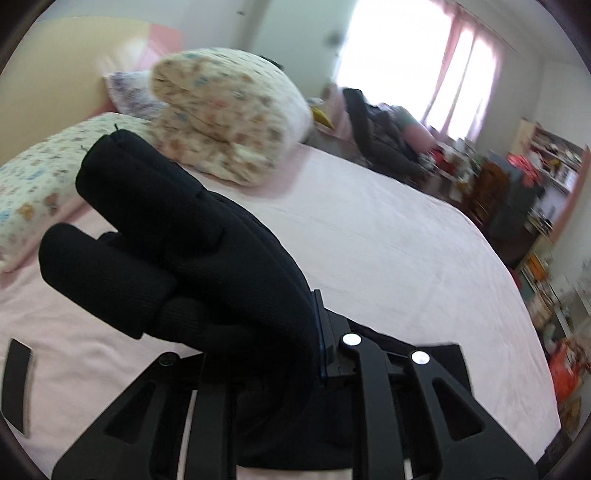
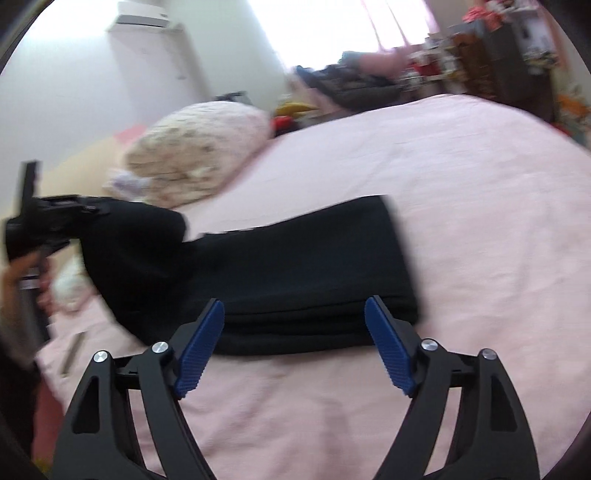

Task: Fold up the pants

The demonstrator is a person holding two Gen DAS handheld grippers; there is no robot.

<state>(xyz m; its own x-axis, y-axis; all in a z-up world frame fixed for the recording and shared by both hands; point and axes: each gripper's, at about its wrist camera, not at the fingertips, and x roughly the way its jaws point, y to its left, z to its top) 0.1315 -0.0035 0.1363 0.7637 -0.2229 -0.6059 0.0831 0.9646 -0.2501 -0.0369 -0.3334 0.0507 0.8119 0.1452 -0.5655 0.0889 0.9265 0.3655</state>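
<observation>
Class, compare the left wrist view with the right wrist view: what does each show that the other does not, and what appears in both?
Only the left wrist view: the left tongs from behind, shut on a bunched fold of the black pants, and a patterned pillow.
Only the right wrist view: the right tongs open, blue pads apart, the folded stack lying flat, an air conditioner, and a hand.
Both: pants, pink bed sheet, floral duvet, bright window.

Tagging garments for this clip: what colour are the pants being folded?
Plain black pants, seen best in the right wrist view, lying on the pink bedsheet.
</observation>
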